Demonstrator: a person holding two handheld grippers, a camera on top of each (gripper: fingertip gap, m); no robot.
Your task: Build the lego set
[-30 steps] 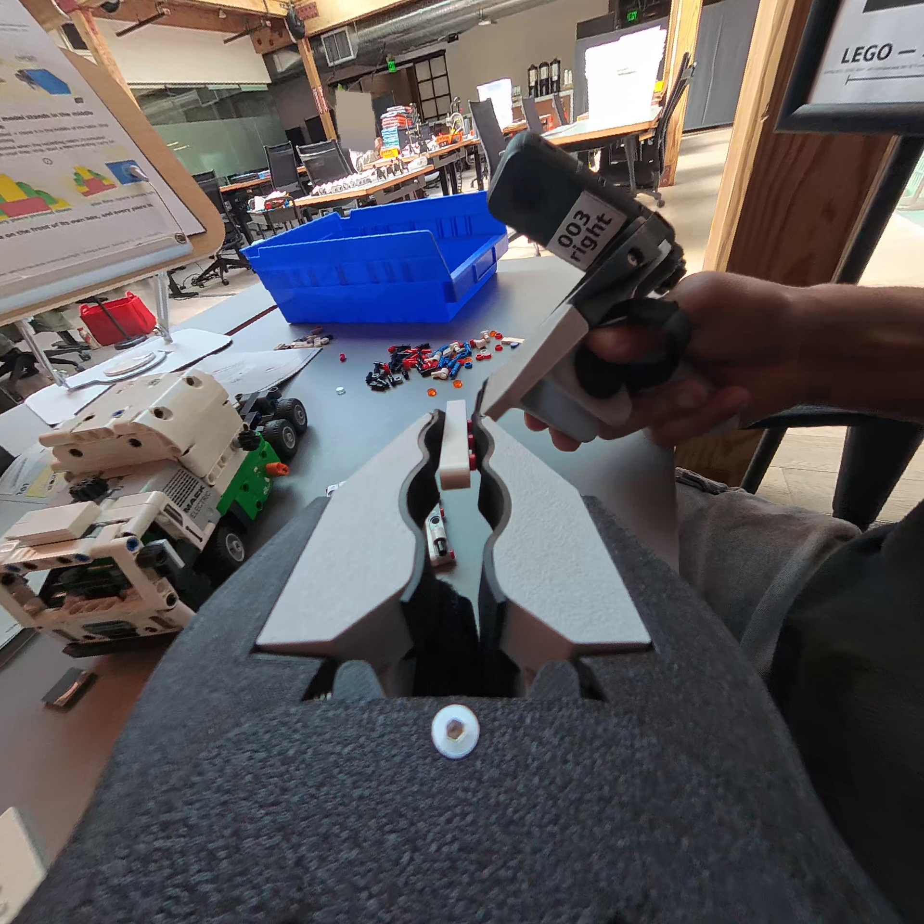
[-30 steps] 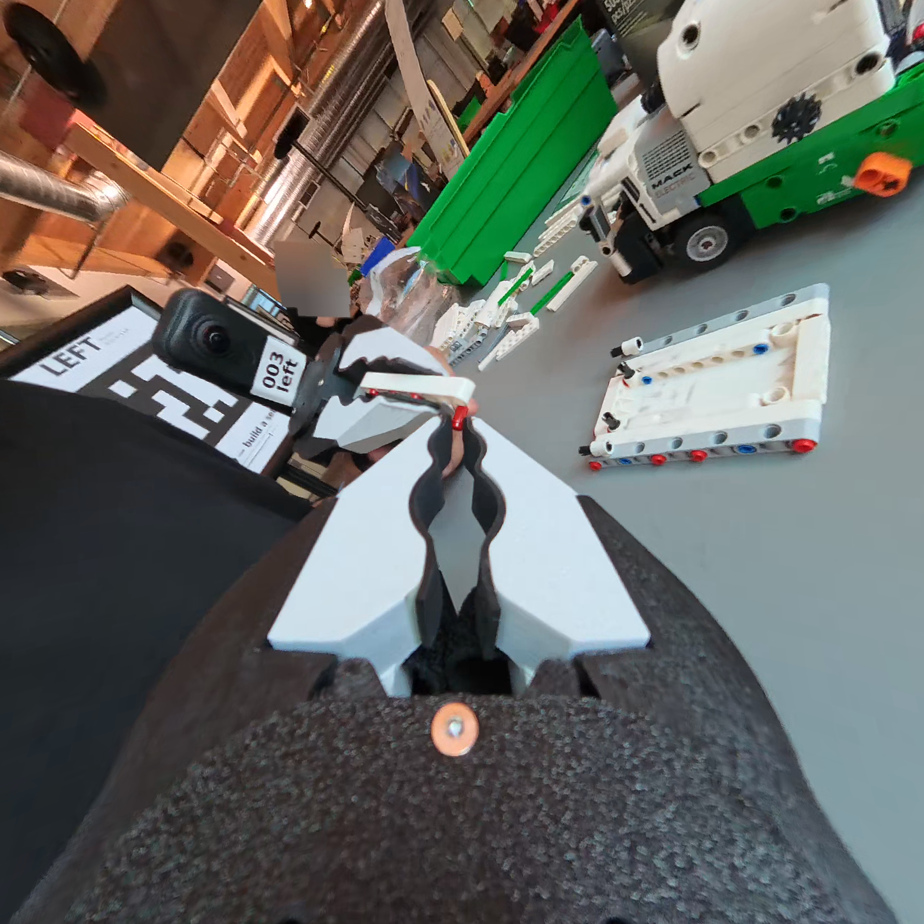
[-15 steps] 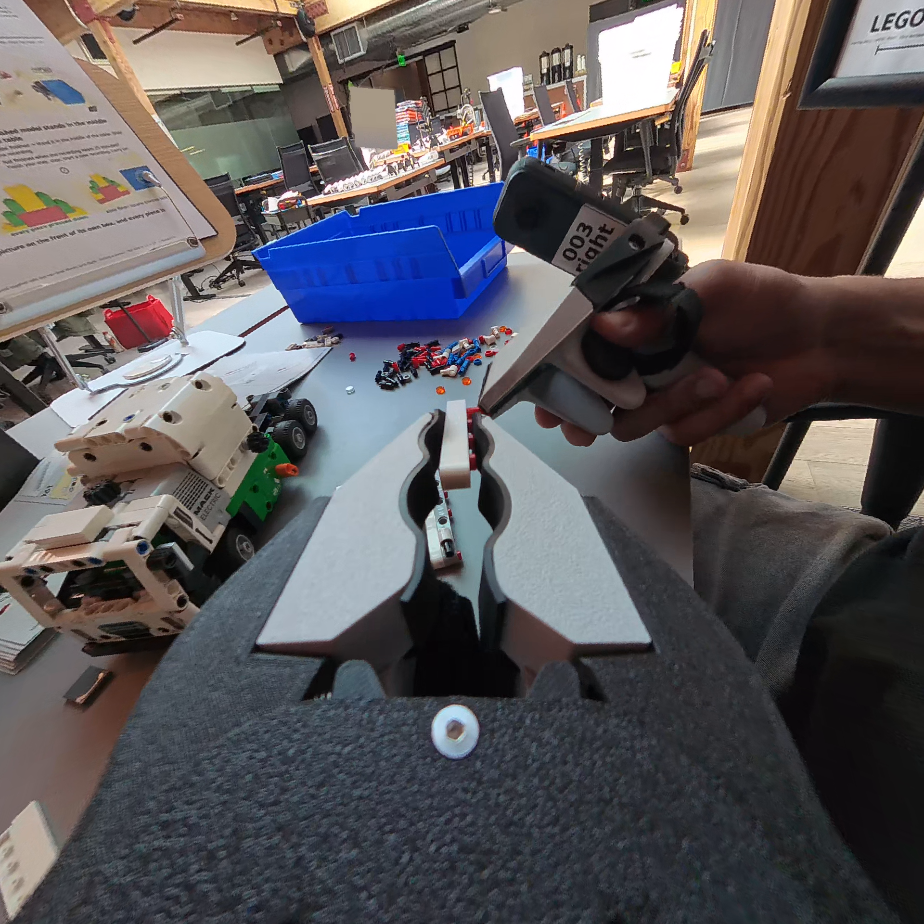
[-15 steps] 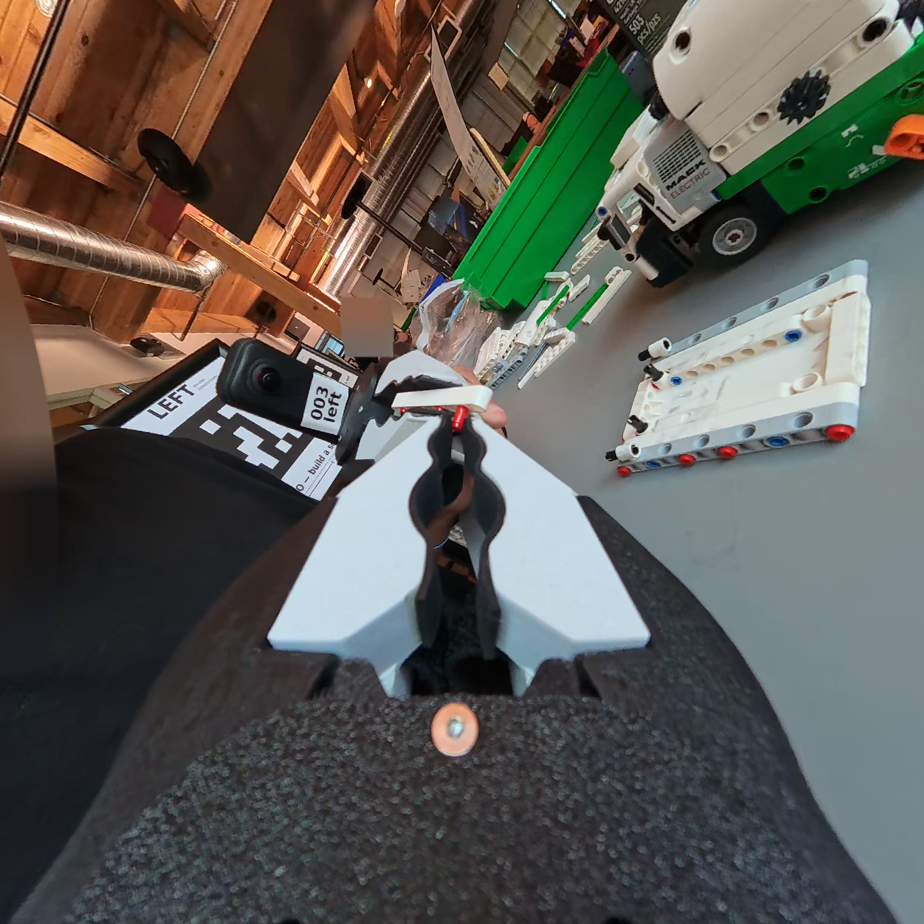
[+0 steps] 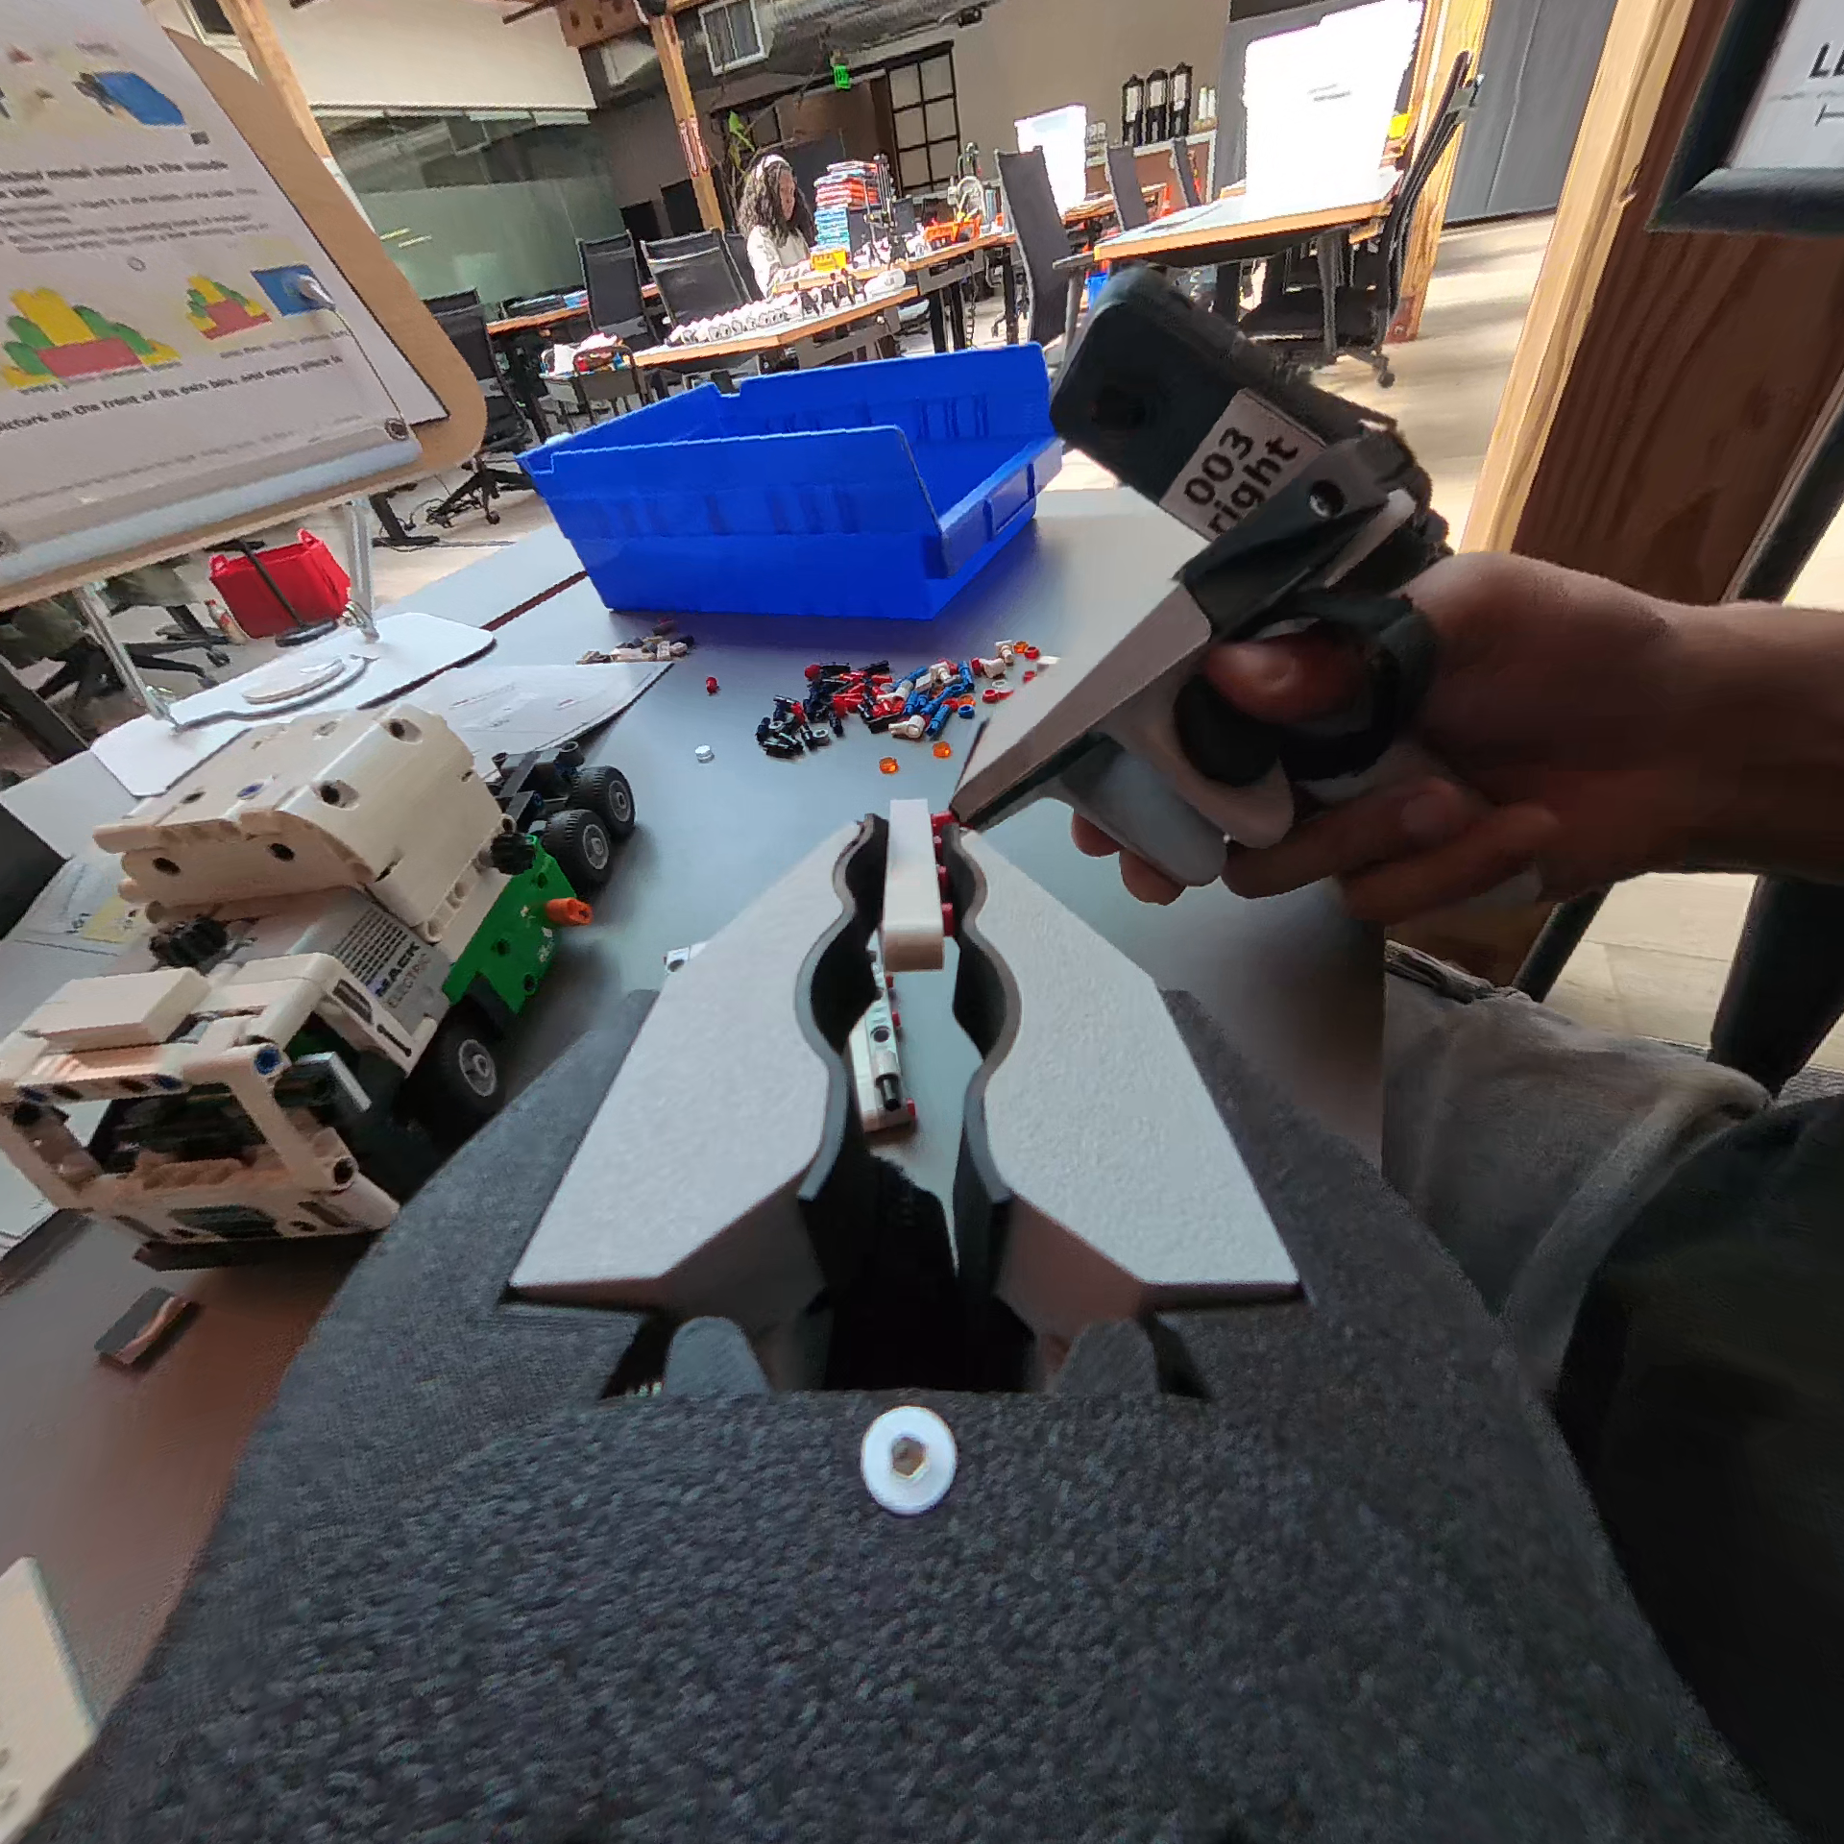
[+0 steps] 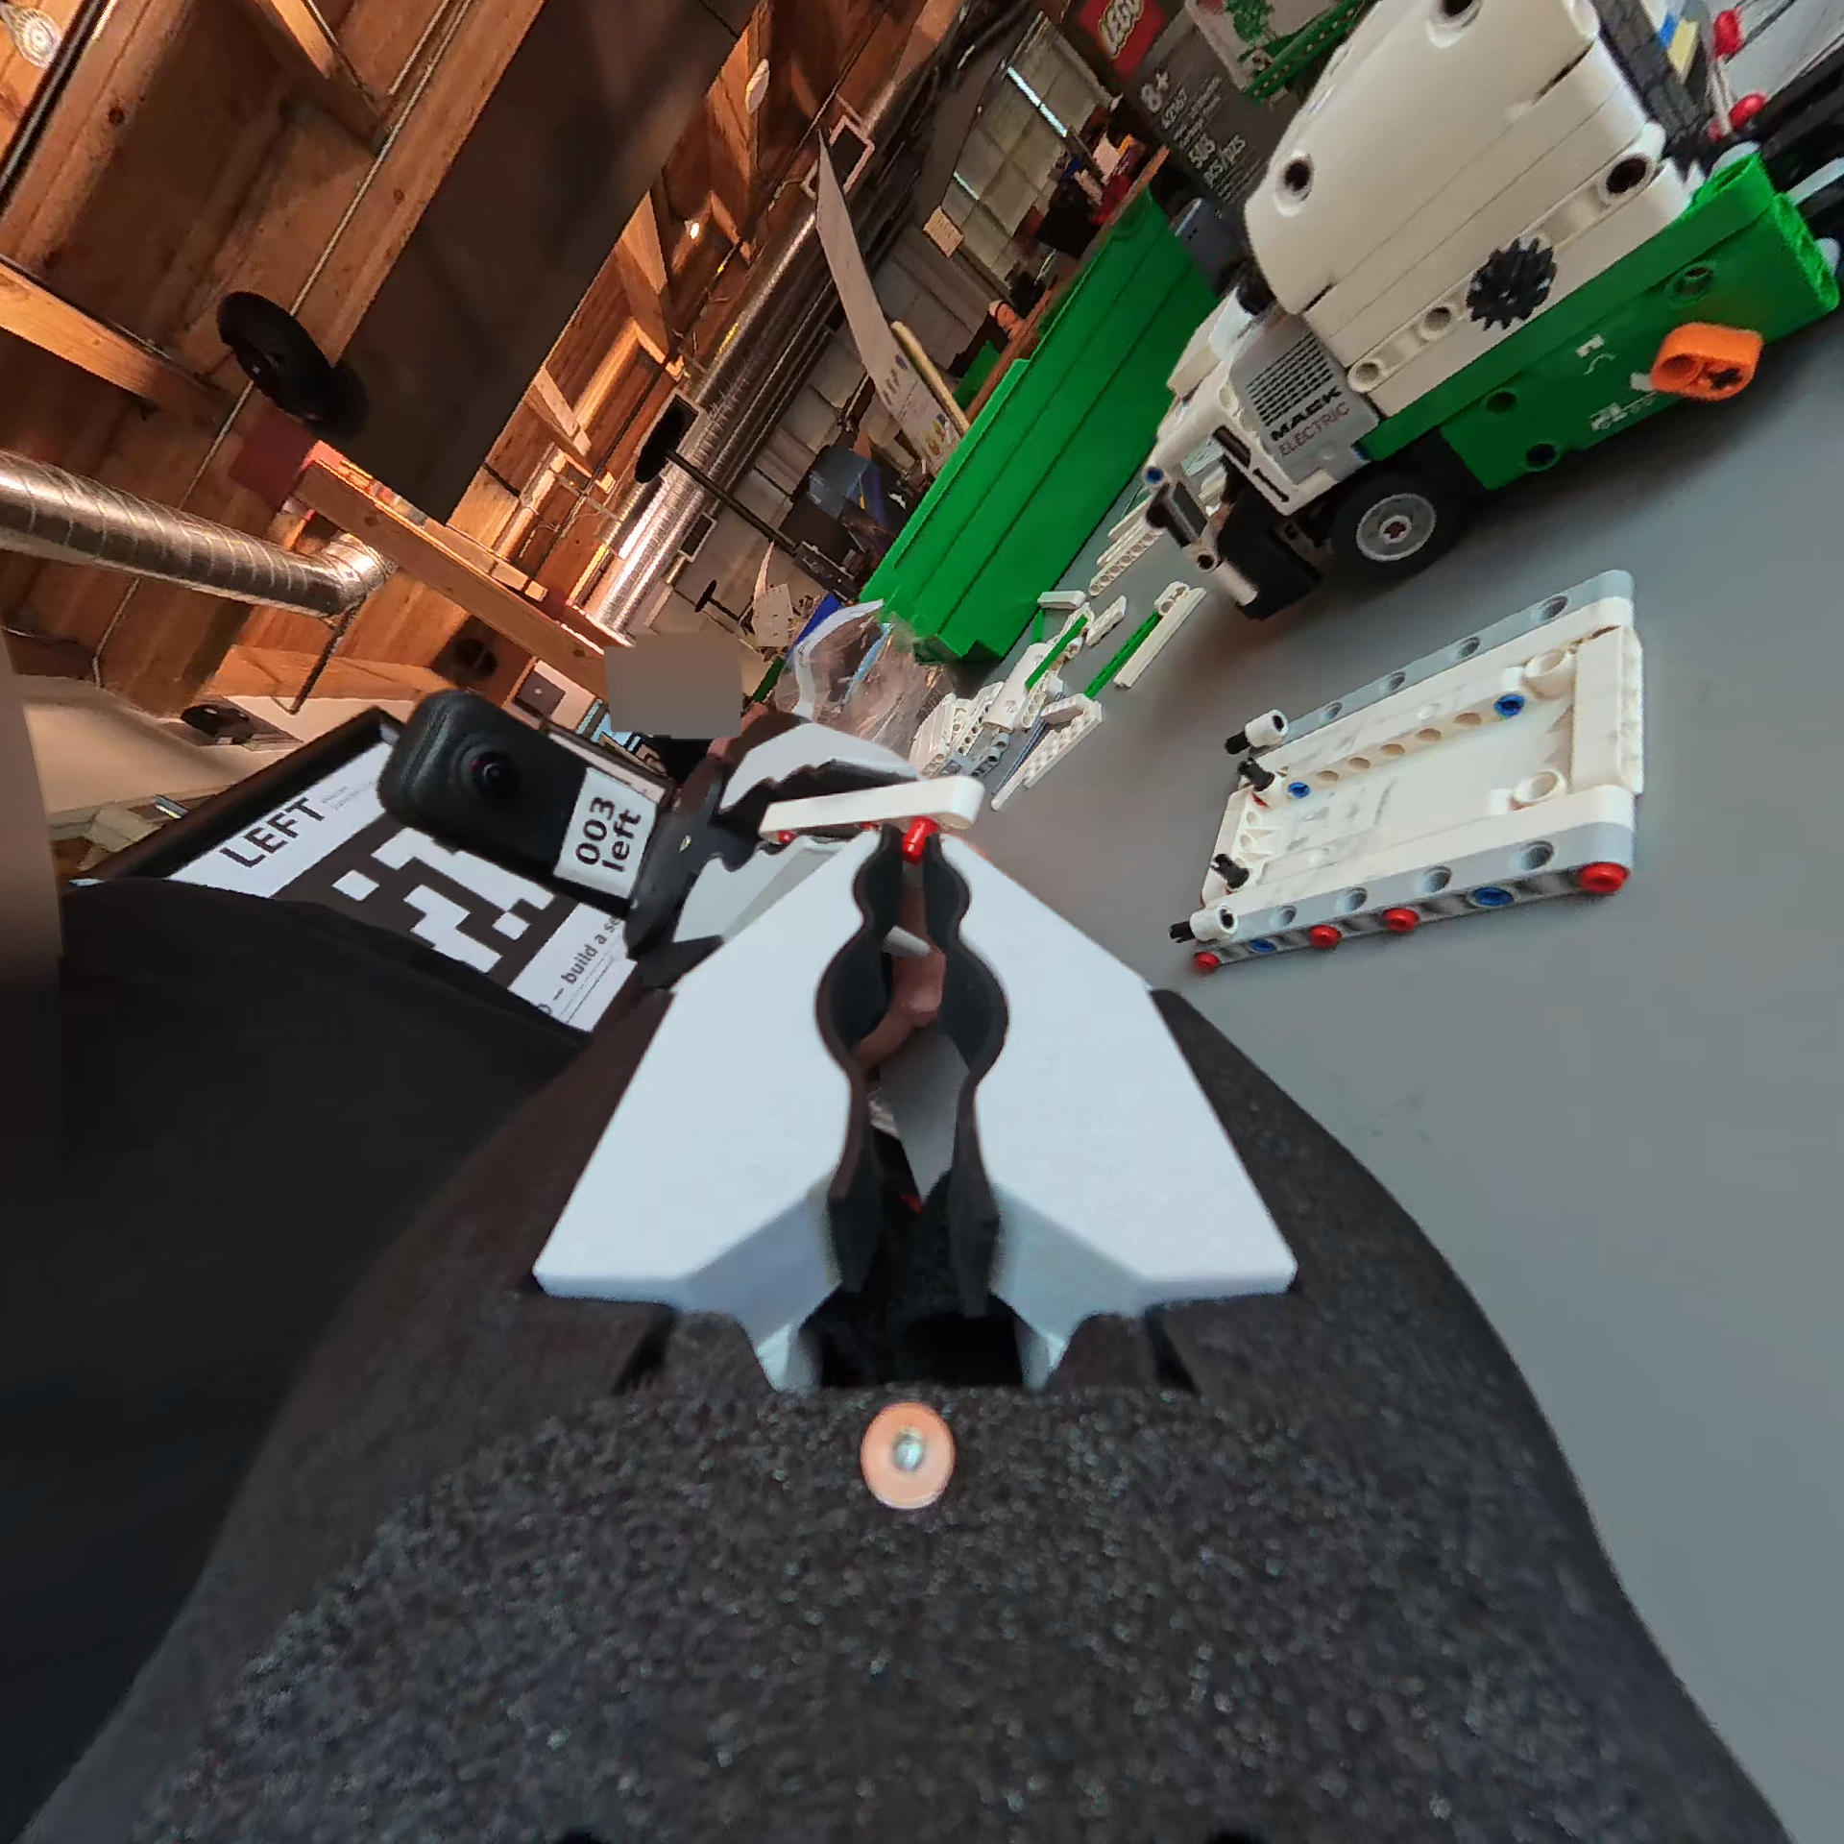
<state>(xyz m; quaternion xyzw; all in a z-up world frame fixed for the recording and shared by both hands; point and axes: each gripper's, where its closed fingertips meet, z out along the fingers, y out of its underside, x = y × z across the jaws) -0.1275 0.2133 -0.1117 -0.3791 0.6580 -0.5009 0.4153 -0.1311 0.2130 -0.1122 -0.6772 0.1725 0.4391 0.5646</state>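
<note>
My left gripper (image 5: 913, 833) is shut on a short white beam (image 5: 913, 898), held upright above the grey table; red pins stick out of the beam's right side. My right gripper (image 6: 910, 848) is shut on a red pin (image 6: 913, 833), held against the underside of the same white beam (image 6: 878, 803). In the left wrist view the right gripper's tip (image 5: 966, 813) touches the beam's top right. The left gripper (image 6: 798, 773) shows in the right wrist view behind the beam. A white and green truck model (image 5: 299, 948) stands on the left.
A white and grey frame panel with red and blue pins (image 6: 1427, 788) lies flat on the table. A pile of small pins (image 5: 878, 698) lies before a blue bin (image 5: 798, 489). Loose white beams (image 6: 1078, 649) lie by a green bin (image 6: 1048, 449). An instruction board (image 5: 150, 279) stands far left.
Both grippers have stayed joined at the beam and shifted slightly together. The right gripper keeps the red pin against the beam, and the left keeps its hold.
</note>
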